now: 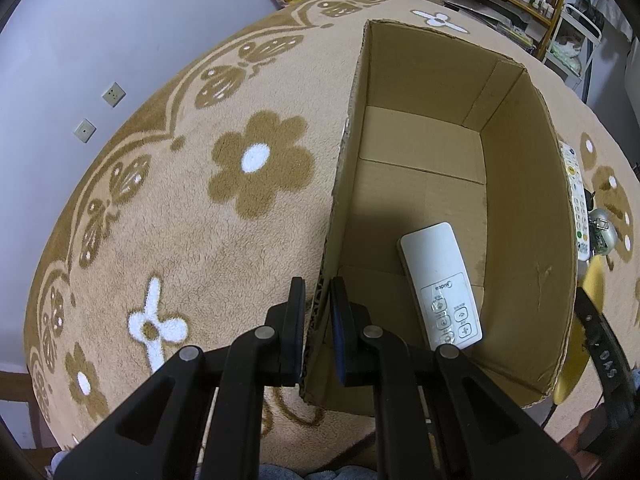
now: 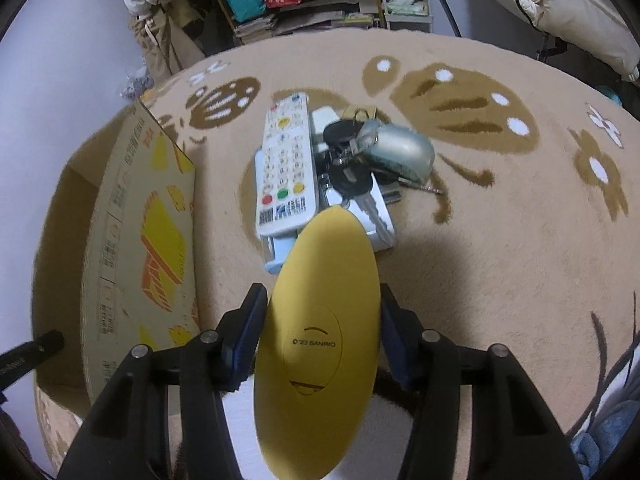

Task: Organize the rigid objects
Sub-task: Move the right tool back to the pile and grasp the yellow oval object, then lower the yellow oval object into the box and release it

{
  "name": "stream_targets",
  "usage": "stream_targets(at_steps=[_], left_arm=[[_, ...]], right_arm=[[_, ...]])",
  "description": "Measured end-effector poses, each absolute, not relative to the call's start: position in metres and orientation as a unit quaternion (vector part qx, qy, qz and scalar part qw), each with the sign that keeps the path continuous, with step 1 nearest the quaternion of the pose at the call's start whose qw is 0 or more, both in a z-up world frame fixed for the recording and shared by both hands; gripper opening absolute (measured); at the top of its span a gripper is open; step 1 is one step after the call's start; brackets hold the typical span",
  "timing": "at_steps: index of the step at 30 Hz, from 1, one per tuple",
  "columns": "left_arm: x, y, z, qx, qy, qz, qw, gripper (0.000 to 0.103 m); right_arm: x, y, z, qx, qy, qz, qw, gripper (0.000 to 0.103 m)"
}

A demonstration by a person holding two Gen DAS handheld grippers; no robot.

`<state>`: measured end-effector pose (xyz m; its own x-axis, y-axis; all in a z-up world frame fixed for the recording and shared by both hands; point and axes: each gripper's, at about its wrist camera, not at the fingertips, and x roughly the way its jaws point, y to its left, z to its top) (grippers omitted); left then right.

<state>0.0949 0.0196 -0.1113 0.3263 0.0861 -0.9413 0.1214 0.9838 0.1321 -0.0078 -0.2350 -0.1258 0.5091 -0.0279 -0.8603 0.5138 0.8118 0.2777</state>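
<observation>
The right claw (image 2: 320,336) grips a flat yellow plastic oval (image 2: 320,320), long axis pointing ahead. The open brown cardboard box (image 2: 136,240), holding a white remote (image 1: 440,284), lies to its left; the left claw (image 1: 316,320) pinches the box wall.

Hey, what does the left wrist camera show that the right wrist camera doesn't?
Only the left wrist view: the box floor with a white air-conditioner remote lying in it, and the left gripper shut on the box wall.

Only the right wrist view: the keys, the silver mouse, and the right gripper shut on the yellow oval object.

Both: the cardboard box, the floral rug, and the white remote with coloured buttons.
</observation>
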Motion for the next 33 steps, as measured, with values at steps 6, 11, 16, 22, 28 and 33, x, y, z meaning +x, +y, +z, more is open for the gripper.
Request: stream_targets(at_steps=[6, 11, 16, 22, 28, 33], left_arm=[[0.095, 0.020, -0.111, 0.090, 0.580, -0.011, 0.810, 0.012], [0.095, 0.020, -0.111, 0.089, 0.580, -0.011, 0.809, 0.012], [0.094, 0.019, -0.111, 0.091, 0.580, -0.011, 0.810, 0.012], [0.094, 0.019, -0.111, 0.090, 0.581, -0.012, 0.809, 0.011], [0.095, 0.020, -0.112, 0.084, 0.583, -0.011, 0.808, 0.011], [0.094, 0.019, -0.112, 0.086, 0.582, -0.012, 0.808, 0.011]], right_arm=[[-0.010, -0.231, -0.111, 0.256, 0.447, -0.156, 0.843, 0.058], [-0.007, -0.231, -0.100, 0.258, 0.434, -0.145, 0.851, 0.058], [0.000, -0.228, -0.082, 0.251, 0.414, -0.129, 0.866, 0.058], [0.012, -0.225, -0.055, 0.247, 0.393, -0.106, 0.879, 0.058], [0.029, -0.207, -0.017, 0.222, 0.367, -0.066, 0.901, 0.058], [0.046, -0.189, 0.005, 0.201, 0.354, -0.033, 0.913, 0.058]])
